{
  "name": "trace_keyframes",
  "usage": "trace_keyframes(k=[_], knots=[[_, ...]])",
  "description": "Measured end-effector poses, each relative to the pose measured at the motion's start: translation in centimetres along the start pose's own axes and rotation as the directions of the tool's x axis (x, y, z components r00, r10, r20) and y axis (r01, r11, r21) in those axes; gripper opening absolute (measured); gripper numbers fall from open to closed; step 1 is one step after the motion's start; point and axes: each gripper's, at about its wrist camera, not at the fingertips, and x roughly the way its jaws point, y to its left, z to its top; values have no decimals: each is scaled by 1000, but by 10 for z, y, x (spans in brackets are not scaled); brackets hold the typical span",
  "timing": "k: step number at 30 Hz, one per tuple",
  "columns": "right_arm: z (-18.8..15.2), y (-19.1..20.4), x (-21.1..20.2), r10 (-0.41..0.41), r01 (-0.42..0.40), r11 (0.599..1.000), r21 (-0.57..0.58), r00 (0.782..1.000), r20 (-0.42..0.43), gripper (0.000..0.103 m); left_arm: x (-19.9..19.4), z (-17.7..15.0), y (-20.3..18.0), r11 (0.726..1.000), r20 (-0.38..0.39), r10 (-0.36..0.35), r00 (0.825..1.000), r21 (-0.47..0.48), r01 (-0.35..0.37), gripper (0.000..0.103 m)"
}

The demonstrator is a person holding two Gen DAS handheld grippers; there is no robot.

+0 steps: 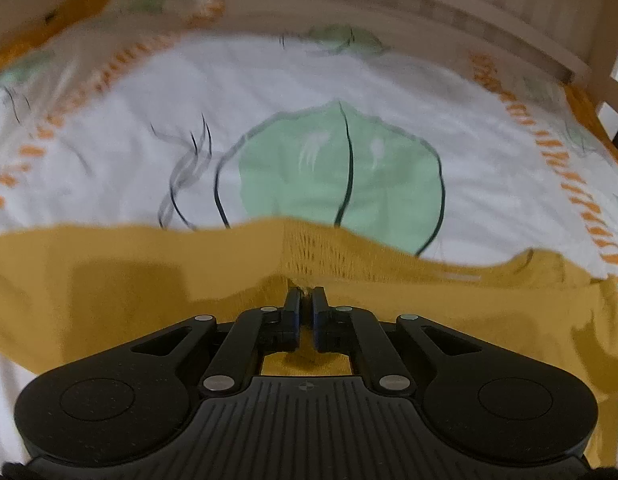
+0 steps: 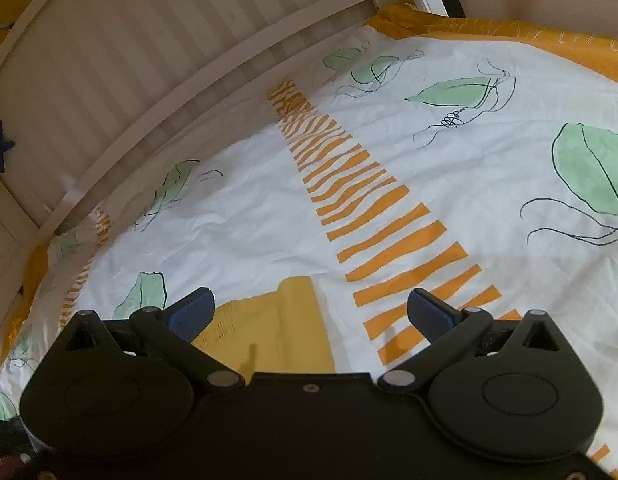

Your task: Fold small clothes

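Step in hand: we judge this as the start of a fold, with one edge of the mustard garment [image 1: 109,292] pinched and drawn up off the bedsheet [image 1: 269,92]
Left claw: our left gripper [image 1: 306,294] has its jaws nearly together on a small ridge of the yellow knit, which bunches up at the fingertips; the cloth puckers toward the pinch from both sides
Right claw: our right gripper [image 2: 309,312] stands wide open with nothing between its blue pads [image 2: 191,312]; it hovers over the sheet and touches no cloth that we can see
Where the garment lies, left view: it fills the lower half of the picture from 9 o'clock round to 3 o'clock, its far edge running wavy across the middle, a ribbed knit band [image 1: 317,248] at about 12 o'clock from the fingertips
Where the garment lies, right view: only a corner of the garment shows, at 6 to 7 o'clock, partly between the open jaws and nearer the left pad, lying flat beside the orange stripes [image 2: 389,232]
Surroundings: a slatted bed rail [image 2: 149,80] runs along the sheet at 10 to 12 o'clock in the right view
Next move calls for: we think the right claw must come down on that free corner and close, so both hands can carry the edge over together; one pinch alone would let the knit sag and twist
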Motion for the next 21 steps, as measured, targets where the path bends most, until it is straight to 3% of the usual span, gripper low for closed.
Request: trace_keyframes(k=[3,6,11,15,21], knots=[[-1,3,1,6,-6,1000,-10,1000,-7,103,18,-8,12,997,-51,-49,997,-53,46,41],[-4,8,4,13,-13,999,-35,1000,-26,103,26,-19,25,990,-48,-93,994,-115,87,48],[-12,23,10,44,-49,995,-89,998,-55,103,18,-21,40,978,-7,-166,986,-126,164,66],[-22,39,12,92,-102,985,-140,993,-76,103,-2,-22,62,981,53,-120,991,-147,127,77],[-40,61,21,152,-175,966,-188,979,-135,103,-30,-26,125,965,117,-32,993,-254,61,81]])
